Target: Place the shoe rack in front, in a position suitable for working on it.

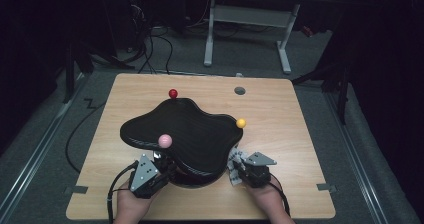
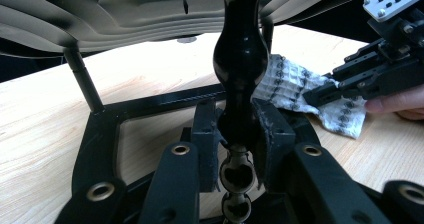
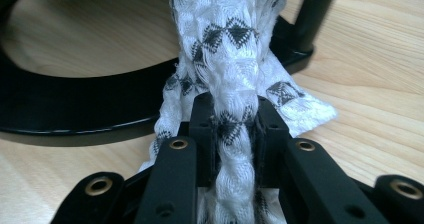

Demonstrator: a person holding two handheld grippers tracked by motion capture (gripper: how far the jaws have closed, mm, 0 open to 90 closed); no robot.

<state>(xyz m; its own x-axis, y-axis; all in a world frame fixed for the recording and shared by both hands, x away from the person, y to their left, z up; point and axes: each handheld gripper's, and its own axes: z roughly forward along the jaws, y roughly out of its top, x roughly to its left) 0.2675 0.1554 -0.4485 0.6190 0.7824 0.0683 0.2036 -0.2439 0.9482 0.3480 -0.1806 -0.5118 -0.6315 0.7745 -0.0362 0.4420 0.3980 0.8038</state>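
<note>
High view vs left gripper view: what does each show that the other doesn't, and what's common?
High view alone: the stand's black wavy top and three balls, red, yellow and pink.

Left gripper view alone: the left gripper shut on a turned black post under the top, and the black base frame on the table.

Both: the right gripper holding the white patterned cloth, and the wooden table.

A red ball (image 1: 173, 93), yellow ball (image 1: 241, 123) and pink ball (image 1: 165, 141) top the stand's posts.
</note>
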